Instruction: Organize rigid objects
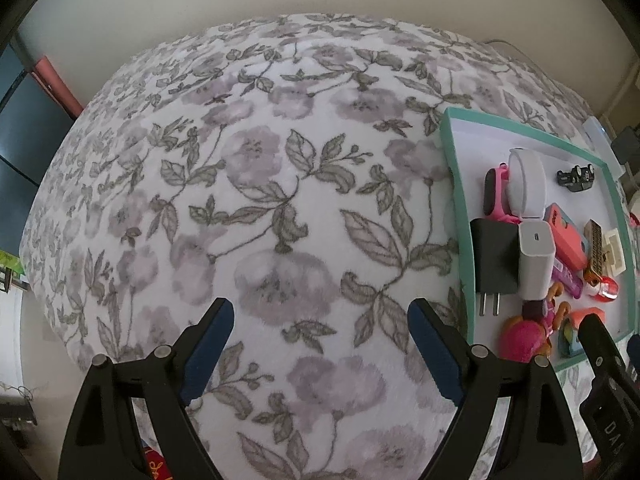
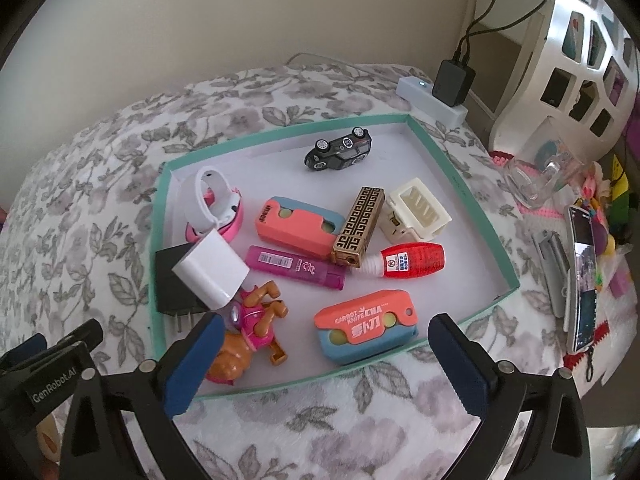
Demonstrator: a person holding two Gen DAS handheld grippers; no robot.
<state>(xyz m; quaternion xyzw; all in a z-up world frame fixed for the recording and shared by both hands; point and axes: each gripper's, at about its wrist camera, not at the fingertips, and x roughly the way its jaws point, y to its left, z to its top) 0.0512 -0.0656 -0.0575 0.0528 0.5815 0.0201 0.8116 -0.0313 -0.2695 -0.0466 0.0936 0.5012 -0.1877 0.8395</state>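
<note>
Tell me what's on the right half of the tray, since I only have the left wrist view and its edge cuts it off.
Observer: On the right half of the teal tray a cream plastic clip lies beside a gold patterned lighter.
Operator: Is anything near the front rim?
Observer: Yes, an orange and blue carrot knife lies flat just inside it, between the right hand-held gripper's open fingers.
Operator: And the toy car?
Observer: The black toy car lies tipped on its side near the far wall, apart from the rest.
Operator: Anything outside the tray?
Observer: A phone rests on the bed to the tray's right.
</note>
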